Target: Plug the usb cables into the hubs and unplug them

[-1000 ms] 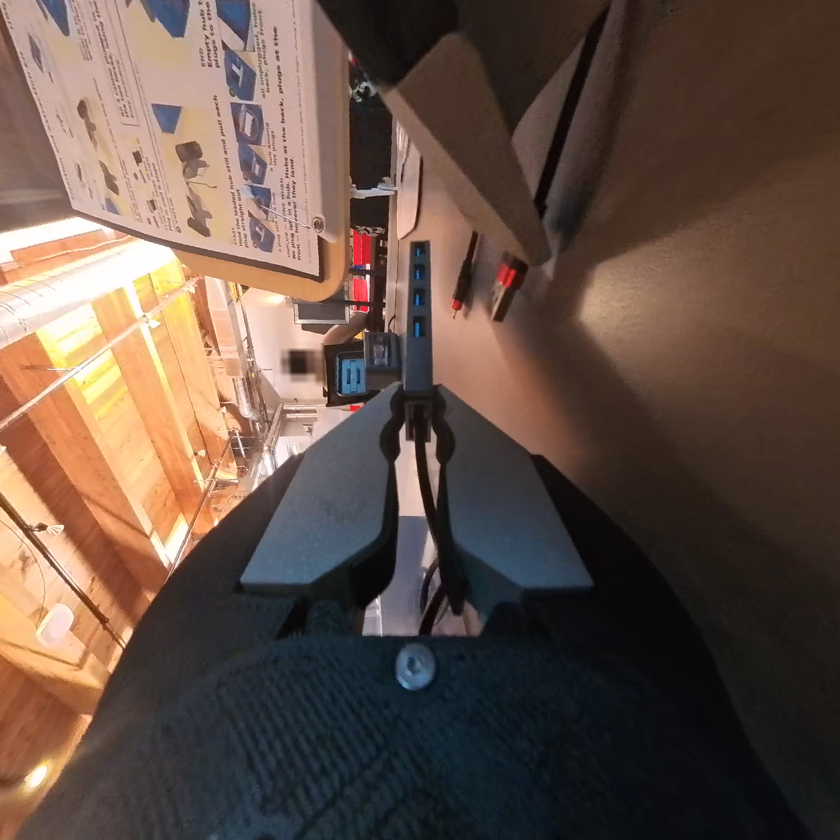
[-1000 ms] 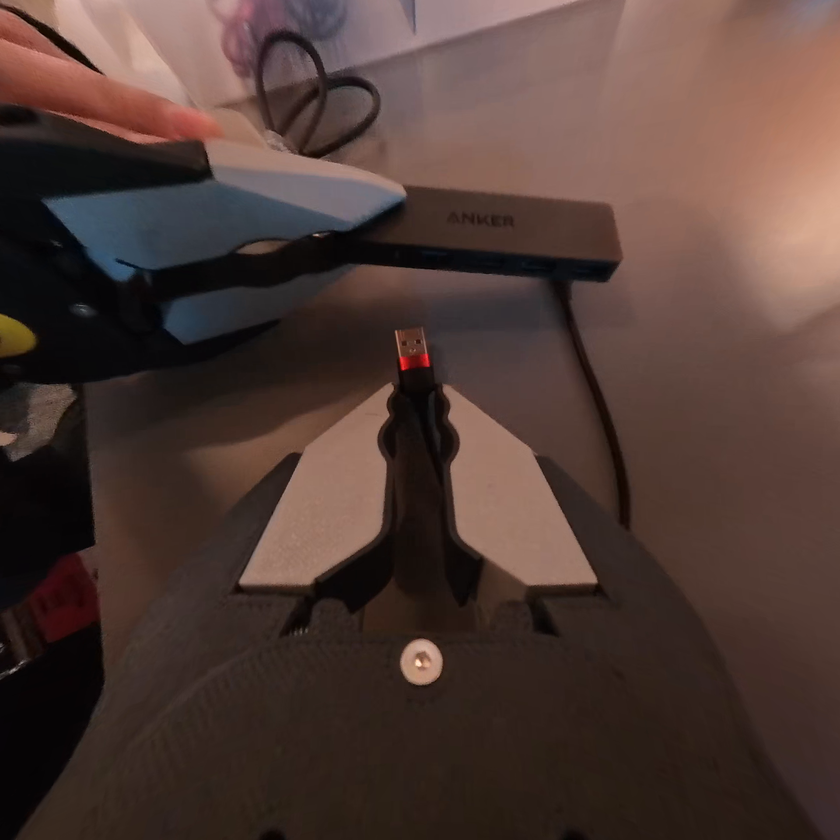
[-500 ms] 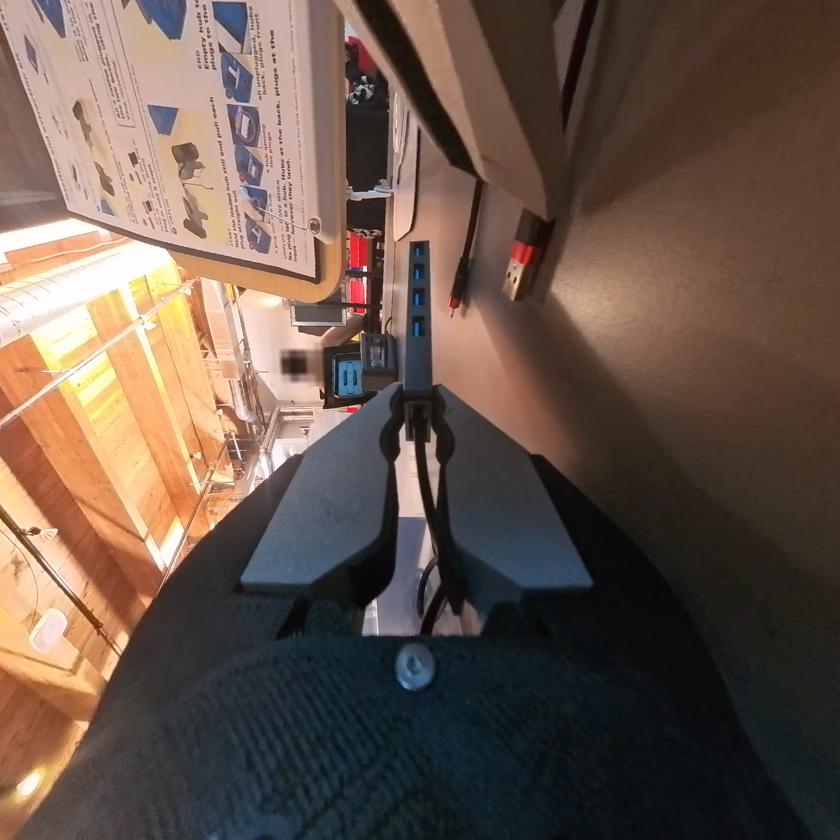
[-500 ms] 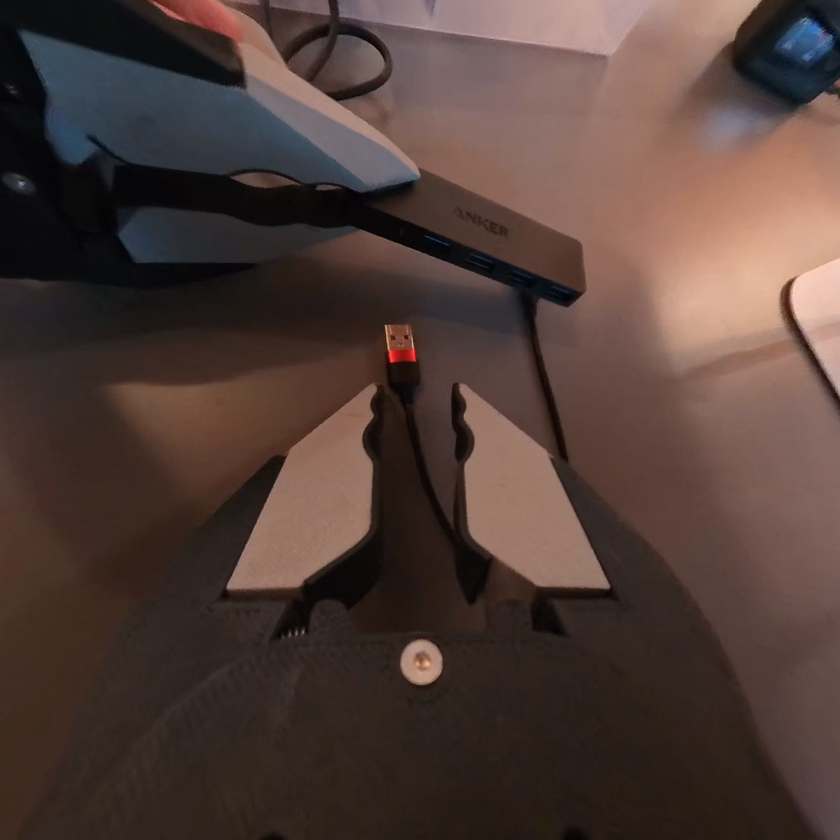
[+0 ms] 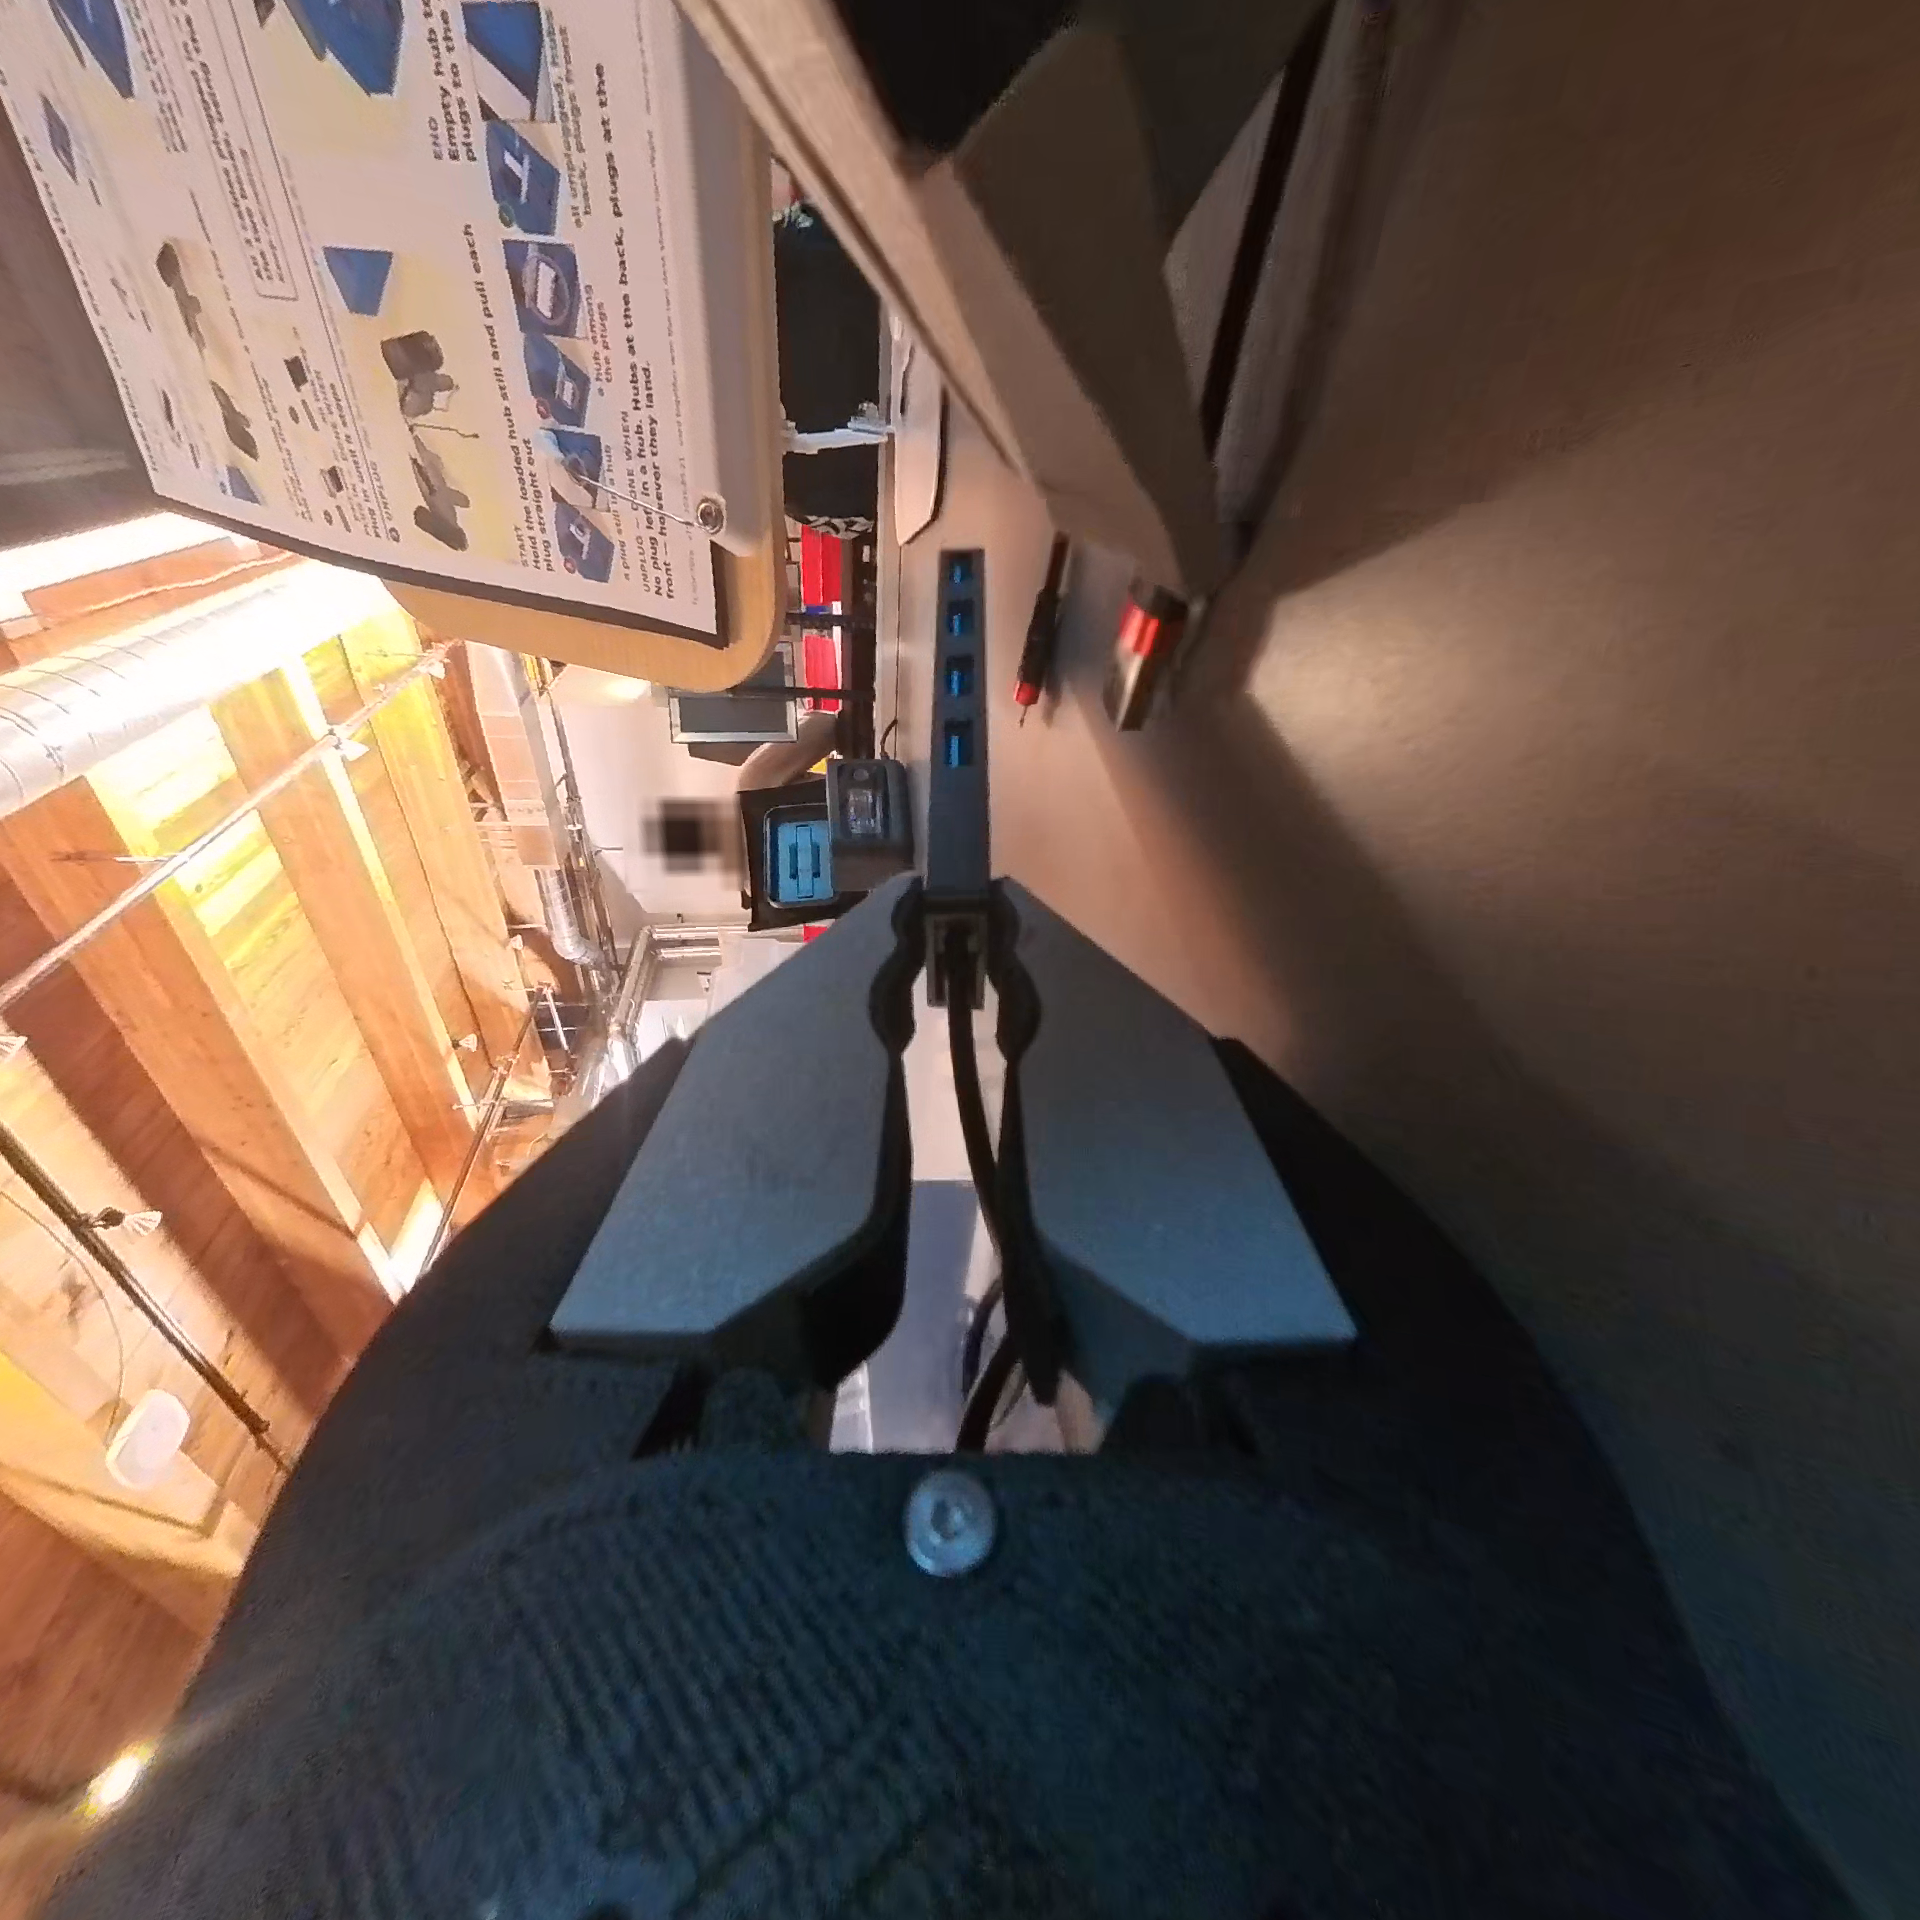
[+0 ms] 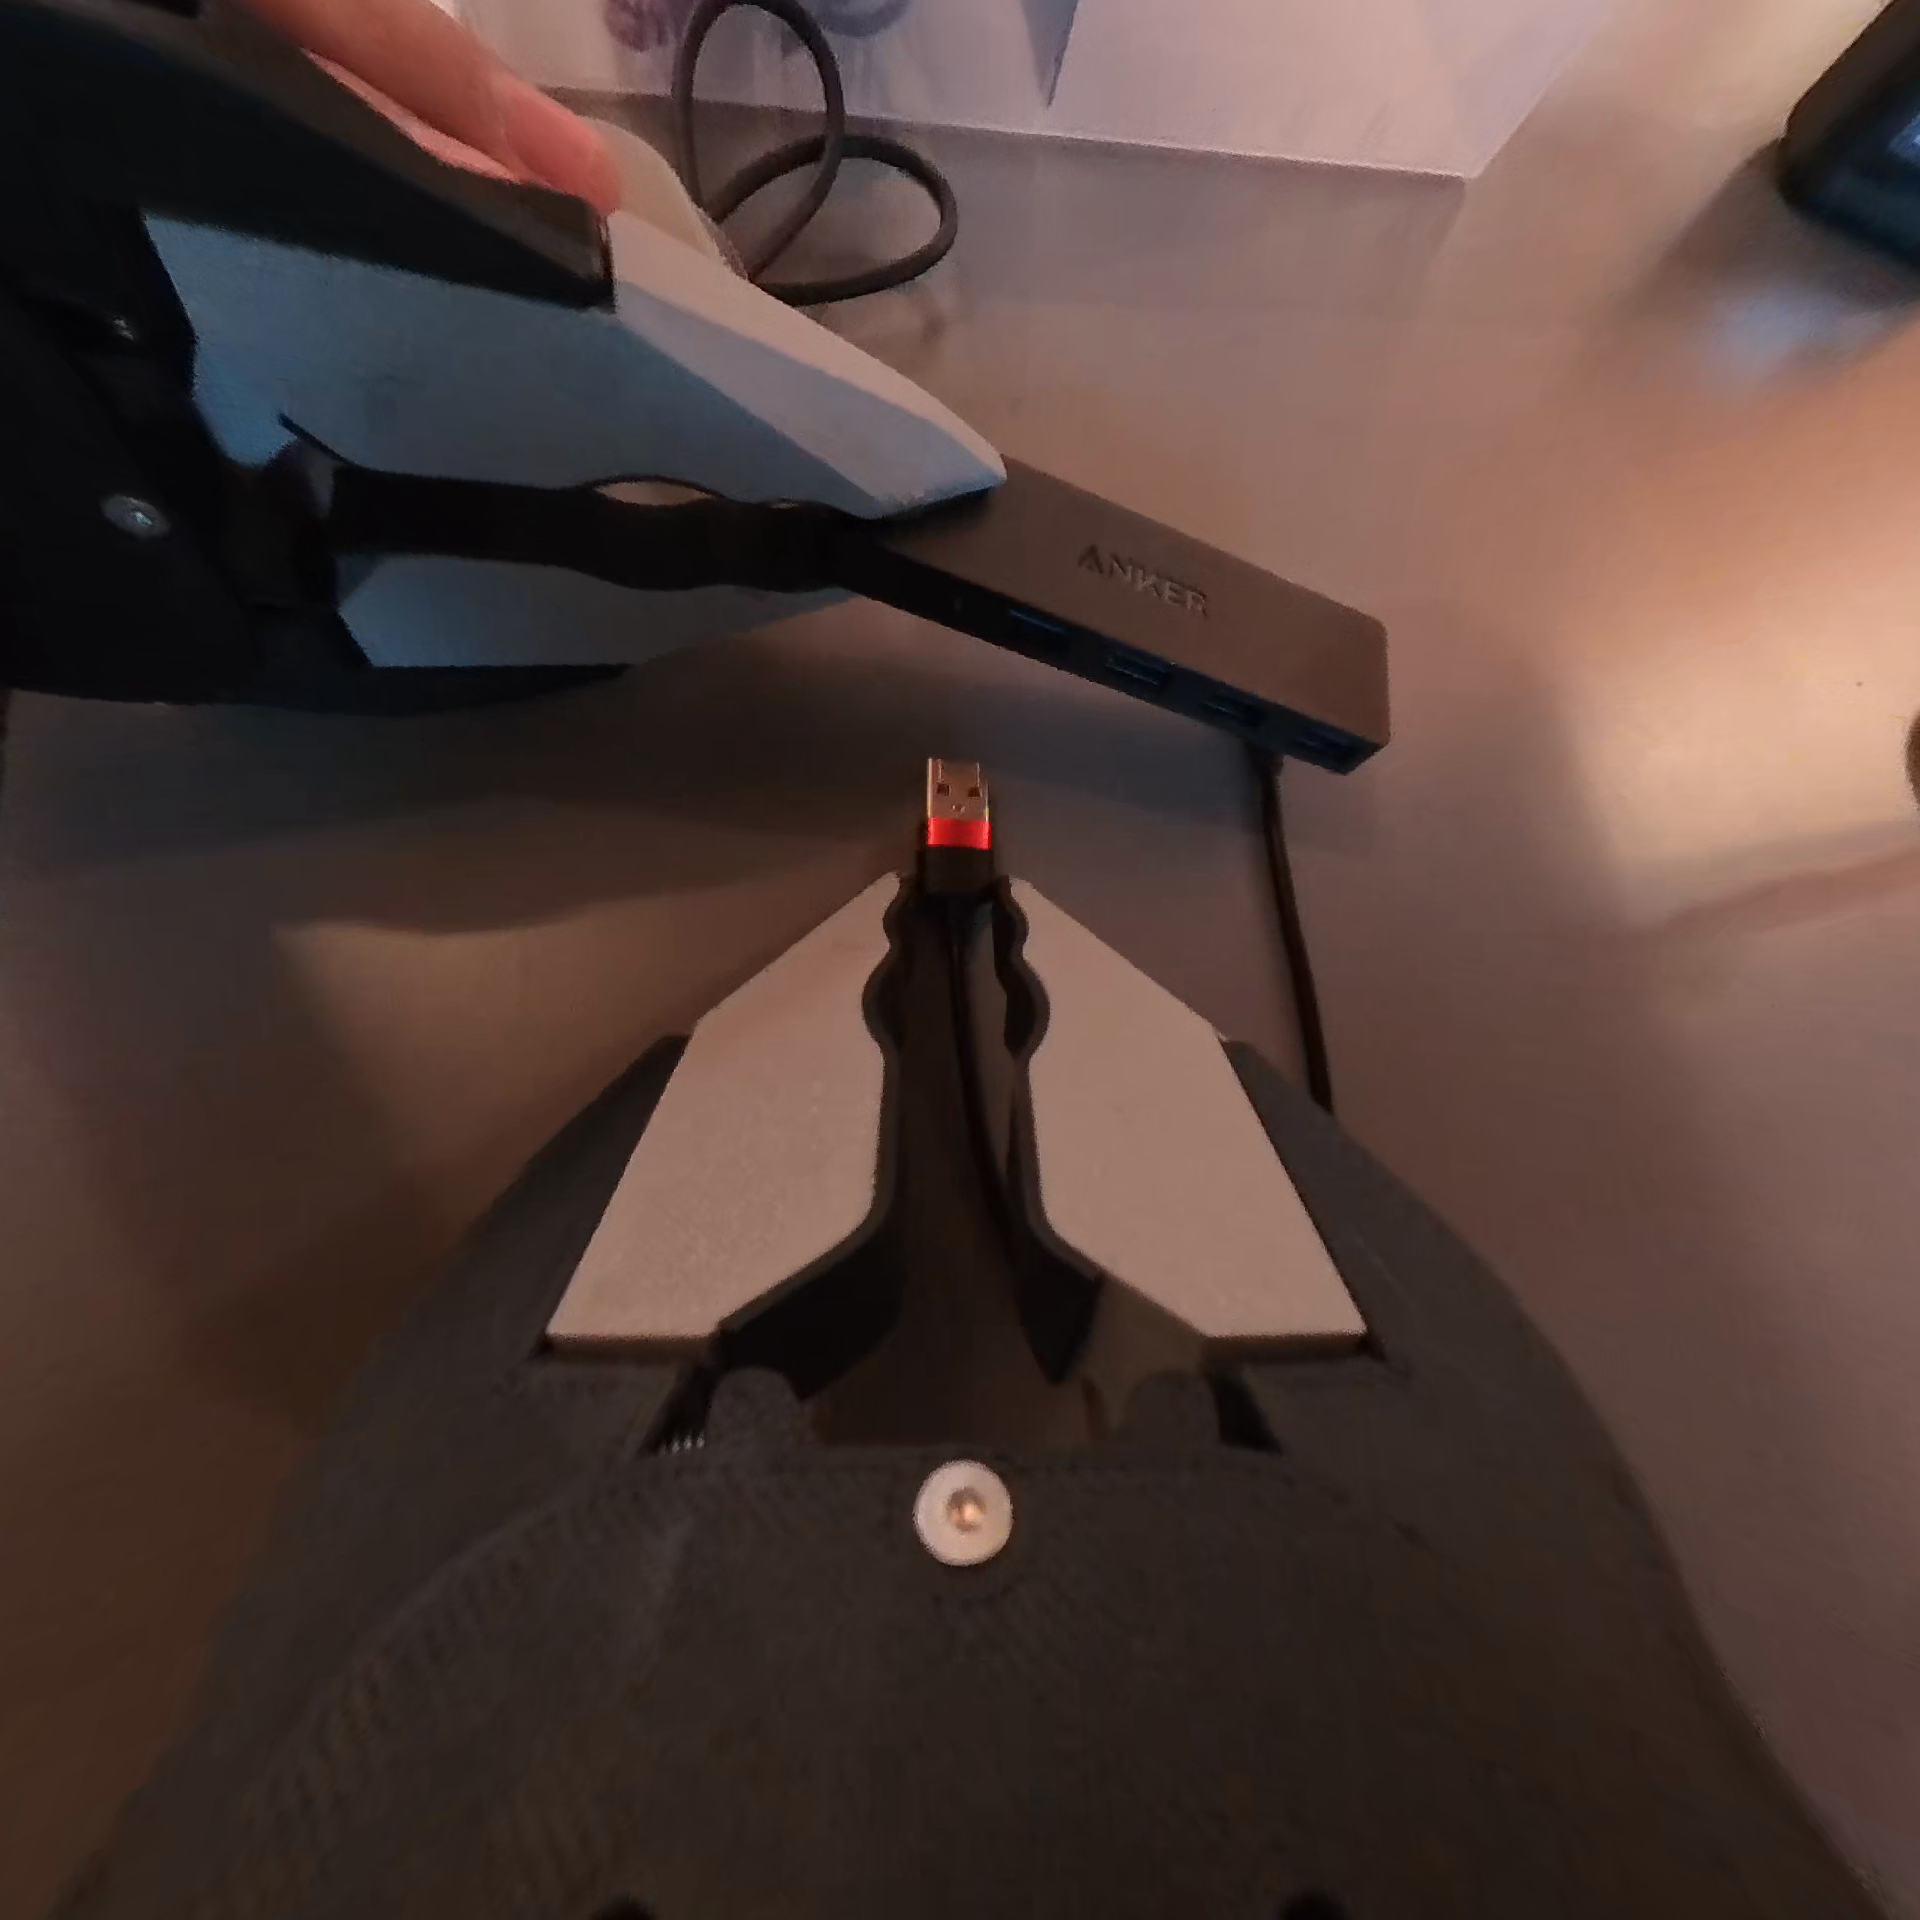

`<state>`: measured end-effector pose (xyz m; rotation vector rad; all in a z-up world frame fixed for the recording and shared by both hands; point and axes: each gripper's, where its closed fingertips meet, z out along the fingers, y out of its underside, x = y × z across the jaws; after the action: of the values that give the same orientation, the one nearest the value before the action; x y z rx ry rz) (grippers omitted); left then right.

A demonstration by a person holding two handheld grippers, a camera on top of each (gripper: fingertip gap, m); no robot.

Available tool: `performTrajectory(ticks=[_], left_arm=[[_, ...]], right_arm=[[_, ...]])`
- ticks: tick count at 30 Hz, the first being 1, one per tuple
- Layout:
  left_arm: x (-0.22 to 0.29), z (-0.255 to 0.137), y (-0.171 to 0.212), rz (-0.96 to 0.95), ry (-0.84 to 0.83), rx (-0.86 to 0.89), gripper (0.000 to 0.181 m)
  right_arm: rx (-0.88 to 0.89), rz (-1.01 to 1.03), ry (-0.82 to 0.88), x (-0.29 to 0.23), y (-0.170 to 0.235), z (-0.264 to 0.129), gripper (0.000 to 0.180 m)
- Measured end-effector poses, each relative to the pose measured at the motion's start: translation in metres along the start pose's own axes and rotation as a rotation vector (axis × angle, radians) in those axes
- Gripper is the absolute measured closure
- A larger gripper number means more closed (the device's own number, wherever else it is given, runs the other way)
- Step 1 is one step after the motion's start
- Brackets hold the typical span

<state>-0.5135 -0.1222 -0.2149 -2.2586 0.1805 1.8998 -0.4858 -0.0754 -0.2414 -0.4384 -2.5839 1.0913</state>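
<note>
My left gripper (image 5: 956,906) is shut on the cable end of a dark grey usb hub (image 5: 961,727) with several blue ports, all empty. In the right wrist view the hub (image 6: 1195,634) slants across the middle, held by the left gripper (image 6: 904,520) from the left. My right gripper (image 6: 956,883) is shut on a black usb plug with a red band (image 6: 956,821). The plug's metal tip points at the hub's port side and stops just short of it. The right gripper also shows in the left wrist view (image 5: 1143,312) with the plug (image 5: 1148,649).
A second thin cable with a red tip (image 5: 1039,644) lies on the grey table (image 6: 1558,935) beside the hub. The hub's own cable coils at the back (image 6: 821,197). A dark device (image 6: 1860,135) sits at the far right. An instruction board (image 5: 416,312) stands behind. My hands' fingertips stand some 7 cm from each other. It is some 30 cm from my left tips to the dark device (image 6: 1860,135).
Half a second ago my right gripper was open with the plug lying between its fingers; now it is shut on the plug again. The hub has stayed in my left gripper.
</note>
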Motion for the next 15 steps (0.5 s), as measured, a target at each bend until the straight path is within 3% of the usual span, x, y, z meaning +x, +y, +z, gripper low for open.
performTrajectory(ticks=[9, 15], left_arm=[[-0.004, -0.001, -0.001, 0.05, -0.04, -0.013, 0.173], [-0.001, -0.002, -0.003, 0.061, -0.023, -0.009, 0.173]], right_arm=[[0.075, 0.2, -0.007, 0.007, -0.018, -0.009, 0.168], [0.078, 0.211, 0.021, 0.011, -0.021, -0.009, 0.168]])
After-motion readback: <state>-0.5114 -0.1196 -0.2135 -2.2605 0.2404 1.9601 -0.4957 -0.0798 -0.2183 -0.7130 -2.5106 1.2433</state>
